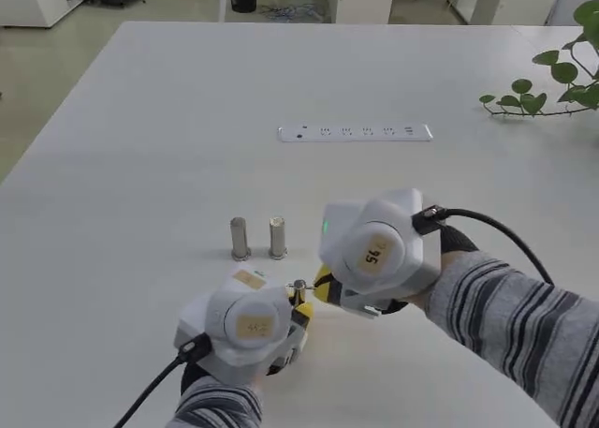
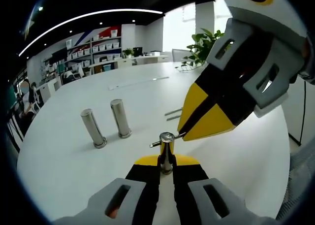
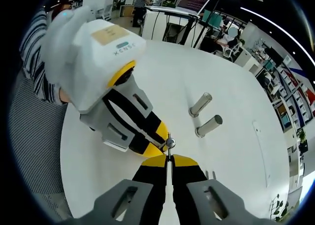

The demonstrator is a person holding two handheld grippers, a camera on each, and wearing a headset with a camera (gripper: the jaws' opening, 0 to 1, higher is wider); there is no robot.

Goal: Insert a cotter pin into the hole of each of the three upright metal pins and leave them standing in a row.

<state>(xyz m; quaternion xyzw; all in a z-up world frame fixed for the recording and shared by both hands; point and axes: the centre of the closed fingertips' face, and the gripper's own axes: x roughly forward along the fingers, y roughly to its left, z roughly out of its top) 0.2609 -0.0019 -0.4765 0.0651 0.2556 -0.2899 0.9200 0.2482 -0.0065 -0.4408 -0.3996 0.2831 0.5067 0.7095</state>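
Note:
Two bare metal pins (image 1: 240, 238) (image 1: 278, 237) stand upright side by side on the white table (image 1: 140, 166). A third metal pin (image 2: 166, 147) stands in front of them, with my left gripper (image 2: 166, 163) shut on its lower shaft. From the right, my right gripper (image 3: 169, 161) is shut on a thin cotter pin (image 2: 154, 144). The cotter pin runs across the pin's head, and its tip pokes out on the far side. In the head view both grippers (image 1: 298, 306) (image 1: 323, 287) meet at that third pin (image 1: 299, 286).
Two loose cotter pins (image 2: 173, 114) lie on the table behind the held pin. A white power strip (image 1: 356, 132) lies across the middle of the table. Plant leaves (image 1: 562, 81) reach in at the far right edge. Shelves and desks stand beyond.

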